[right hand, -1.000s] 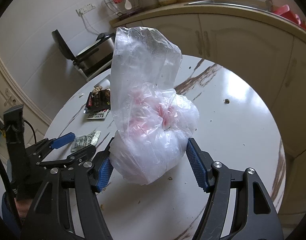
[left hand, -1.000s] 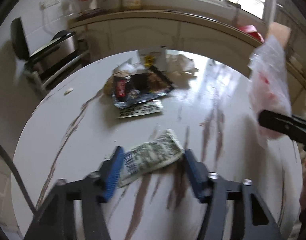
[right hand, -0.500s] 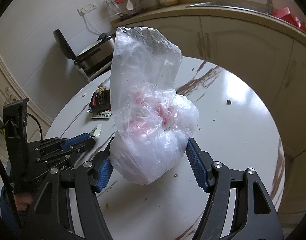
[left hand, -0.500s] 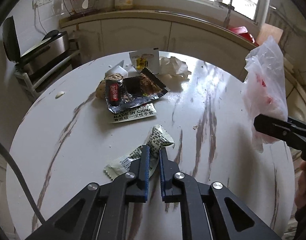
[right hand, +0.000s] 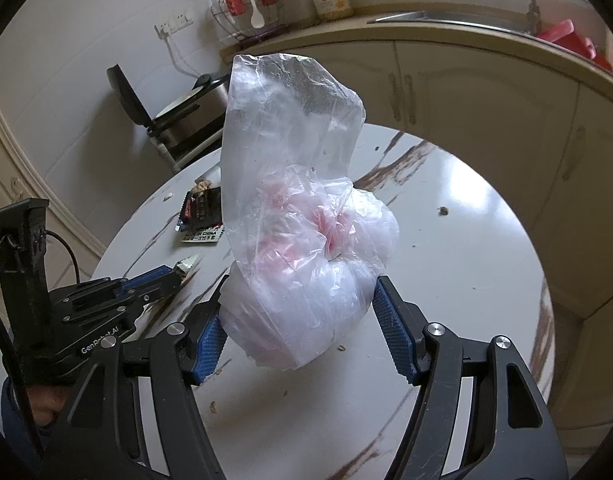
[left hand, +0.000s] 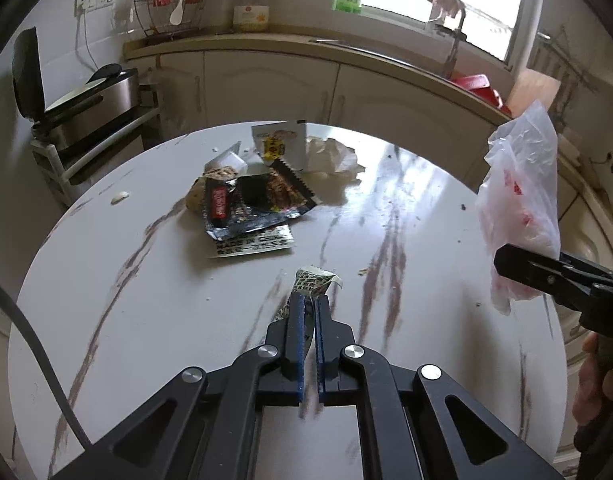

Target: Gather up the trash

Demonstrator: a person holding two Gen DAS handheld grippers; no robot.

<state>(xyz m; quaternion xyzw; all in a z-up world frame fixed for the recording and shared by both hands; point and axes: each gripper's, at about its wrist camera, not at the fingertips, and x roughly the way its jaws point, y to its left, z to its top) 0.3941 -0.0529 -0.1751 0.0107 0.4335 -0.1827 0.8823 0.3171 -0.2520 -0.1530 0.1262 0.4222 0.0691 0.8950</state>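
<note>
On the table (left hand: 106, 320), a wrapper pile (left hand: 250, 204) lies behind the left tongs (left hand: 309, 304), the bag (left hand: 518, 208) to their right.

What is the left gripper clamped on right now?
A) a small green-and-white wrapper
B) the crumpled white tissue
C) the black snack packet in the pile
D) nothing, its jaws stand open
A: in the left wrist view the left gripper has its jaws shut on the green-and-white wrapper, whose end sticks out past the fingertips, while the black packet and the tissue lie untouched farther back on the table.
</note>
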